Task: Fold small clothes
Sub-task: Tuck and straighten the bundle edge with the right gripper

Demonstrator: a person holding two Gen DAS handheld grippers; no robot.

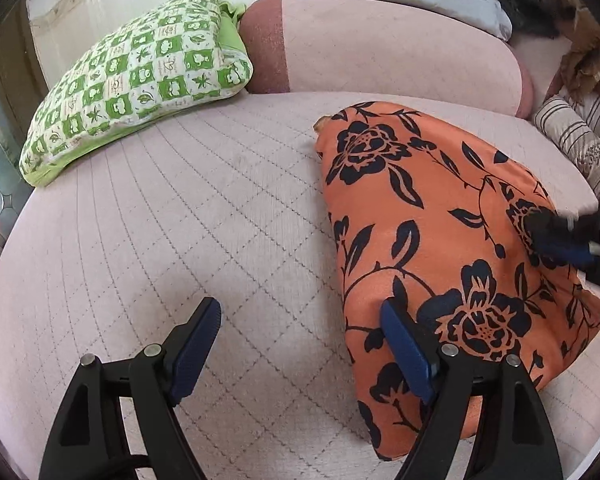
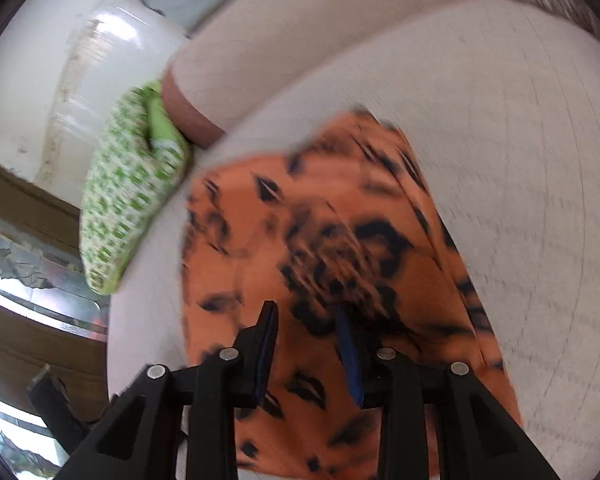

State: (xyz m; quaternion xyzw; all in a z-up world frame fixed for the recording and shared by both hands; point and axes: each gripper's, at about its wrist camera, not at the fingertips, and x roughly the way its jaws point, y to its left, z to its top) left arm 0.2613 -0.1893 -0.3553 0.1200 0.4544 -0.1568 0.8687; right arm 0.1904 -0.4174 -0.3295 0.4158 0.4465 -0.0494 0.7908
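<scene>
The orange cloth [image 1: 440, 240], printed with black flowers, lies folded on the pale quilted sofa seat [image 1: 200, 220], toward its right half in the left wrist view.

The left gripper [image 1: 300, 344] has its fingers spread wide and empty. Its left finger [image 1: 196, 344] is over bare seat; its right finger [image 1: 408, 352] overlaps the cloth's near left edge, though whether it touches the cloth is not clear.

The right gripper [image 2: 308, 344] is over the cloth [image 2: 320, 240], its fingers set narrow. In its own blurred view cloth shows in the gap between them, but whether they pinch any of it I cannot tell. In the left wrist view it shows as a dark blur [image 1: 560, 236] at the cloth's far right edge.

A green checked cushion [image 1: 140, 80] leans at the seat's far left corner, well apart from the cloth.
</scene>
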